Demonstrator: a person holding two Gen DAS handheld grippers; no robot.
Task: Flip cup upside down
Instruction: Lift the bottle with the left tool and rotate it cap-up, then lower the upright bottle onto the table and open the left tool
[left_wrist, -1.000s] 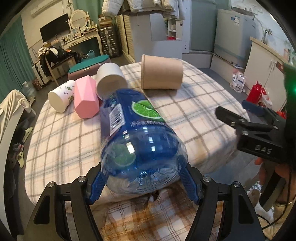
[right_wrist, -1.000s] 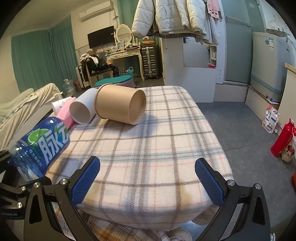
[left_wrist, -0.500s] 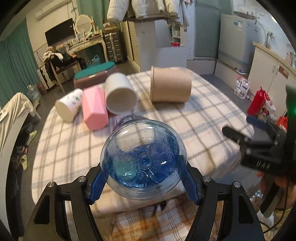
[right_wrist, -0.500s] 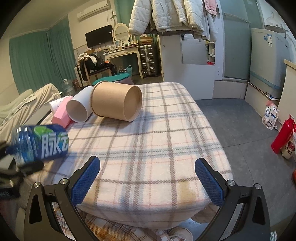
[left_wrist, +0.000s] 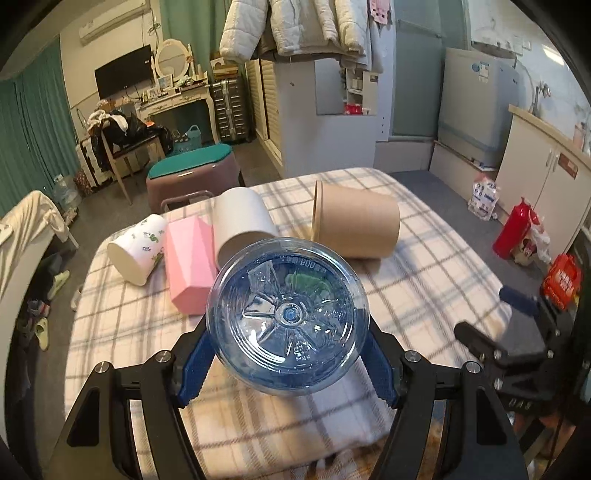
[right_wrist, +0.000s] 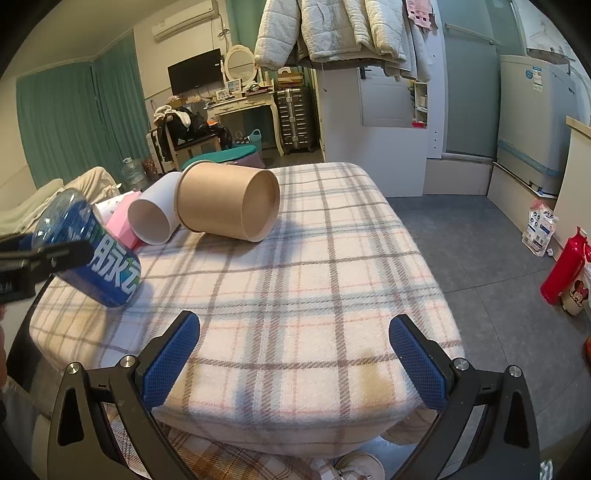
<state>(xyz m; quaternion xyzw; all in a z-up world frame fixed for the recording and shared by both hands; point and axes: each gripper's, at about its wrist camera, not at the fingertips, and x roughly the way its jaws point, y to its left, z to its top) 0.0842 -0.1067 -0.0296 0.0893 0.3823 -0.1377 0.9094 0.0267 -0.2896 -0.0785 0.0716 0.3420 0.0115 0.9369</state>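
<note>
We have tipped the blue bottle (left_wrist: 287, 317) from lying flat to base-up, our left gripper (left_wrist: 288, 358) clenched on it near the table's (right_wrist: 332, 258) left edge; our right gripper (right_wrist: 295, 354) hangs released, empty; inversion looks nearly complete

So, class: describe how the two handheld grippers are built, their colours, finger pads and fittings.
Both the left gripper and the right gripper have black angular frames with triangular cut-outs, silver screw heads, and blue textured pads lining the fingers. No sleeves show.
</note>
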